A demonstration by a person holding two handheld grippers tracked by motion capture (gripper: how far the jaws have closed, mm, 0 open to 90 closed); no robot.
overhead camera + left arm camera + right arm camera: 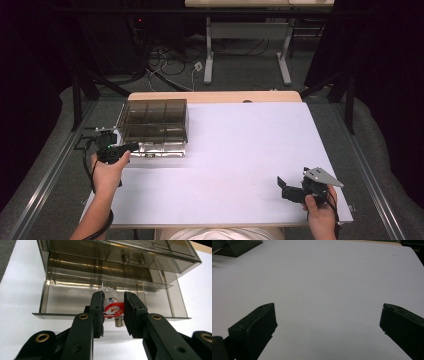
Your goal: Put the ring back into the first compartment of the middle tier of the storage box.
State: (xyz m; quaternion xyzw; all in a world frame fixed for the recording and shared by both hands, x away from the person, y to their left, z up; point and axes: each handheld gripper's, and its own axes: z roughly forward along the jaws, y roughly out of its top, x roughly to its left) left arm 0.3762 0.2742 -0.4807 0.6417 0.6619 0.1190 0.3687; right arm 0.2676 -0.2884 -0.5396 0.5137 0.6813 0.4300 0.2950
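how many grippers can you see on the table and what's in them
2. The left gripper, at the smoky plastic organizer box on the table's left, grips a small red-and-white Santa charm. The right gripper, near the front right, is open and empty.

A white table top [235, 150] lies broad and bare across the middle, with a pale wooden edge [215, 96] showing along its far side. Beyond it, a tangle of cables [170, 62] sprawls on the grey floor [245, 70], beside the white legs of another table [208, 55].

Dim, dark surroundings; the white table [240, 160] is evenly lit, with glare streaks on the clear box [110, 285].
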